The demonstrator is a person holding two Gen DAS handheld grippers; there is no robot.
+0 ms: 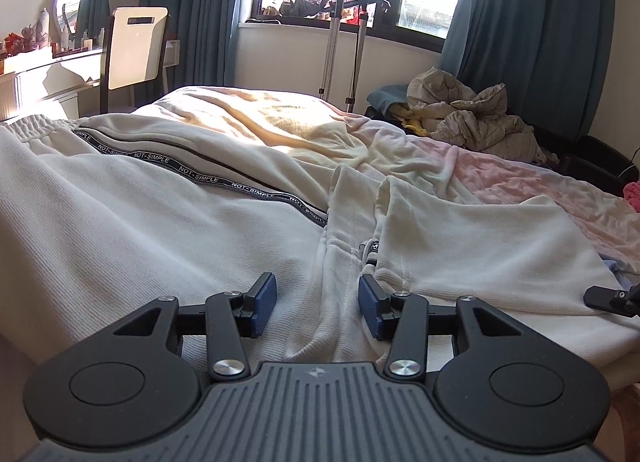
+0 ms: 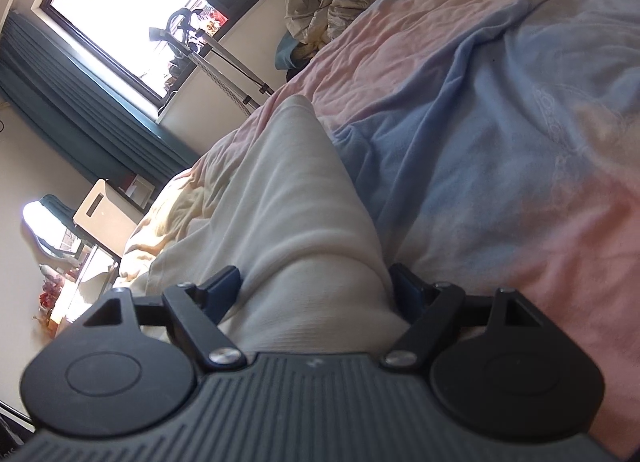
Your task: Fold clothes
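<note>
White ribbed sweatpants [image 1: 140, 221] with a black "NOT-SIMPLE" side stripe [image 1: 224, 181] lie spread on the bed. My left gripper [image 1: 318, 304] hovers low over a ridge of this cloth near a cord end [image 1: 370, 252]. Its blue pads [image 1: 266, 300] stand apart and press on nothing. A flat white flap [image 1: 480, 246] reaches right, where one finger [image 1: 604, 298] of my right gripper shows at its edge. In the right wrist view my right gripper [image 2: 316, 294] is open wide and straddles a thick fold of the white cloth [image 2: 288, 201].
The pink and blue bedsheet [image 2: 500, 141] spreads to the right, with a yellowish blanket [image 1: 260, 117] further back. A crumpled beige pile [image 1: 472, 117] lies at the far right corner. Beyond the bed stand a chair [image 1: 136, 45], a garment steamer stand [image 1: 348, 41] and curtained windows.
</note>
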